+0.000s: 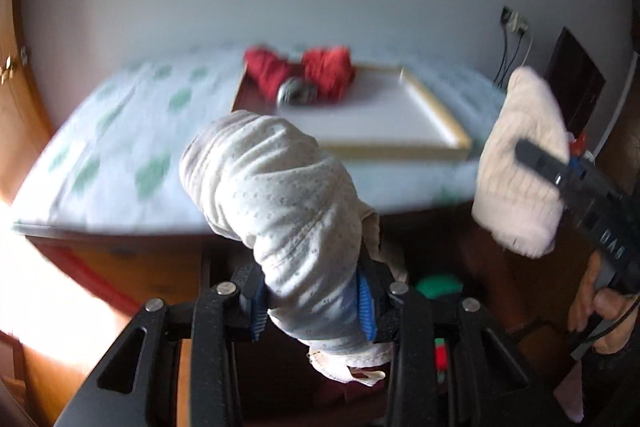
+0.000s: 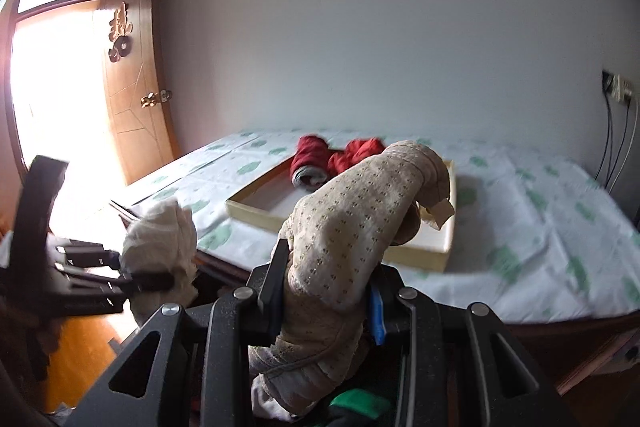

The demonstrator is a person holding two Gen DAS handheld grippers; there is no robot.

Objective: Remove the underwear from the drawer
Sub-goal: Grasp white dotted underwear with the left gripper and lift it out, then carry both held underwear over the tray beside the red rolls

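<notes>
Above the bed (image 1: 100, 147), you are clamping soft, light rolled underwear: left gripper (image 1: 312, 311) on the dotted white roll (image 1: 276, 195), right gripper (image 2: 328, 307) on the dotted beige roll (image 2: 352, 227). Both jaws are gripping mid-roll, nearly closed.

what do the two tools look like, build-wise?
Both match: matte black frames with triangular cut-outs, silver round pivot bolts and blue ribbed pads on the fingers. Left tool and right tool look identical up close. Seen from the left wrist, the right tool's black body carries pale lettering, too blurred to read, and a thin black cable at the handle.
</notes>
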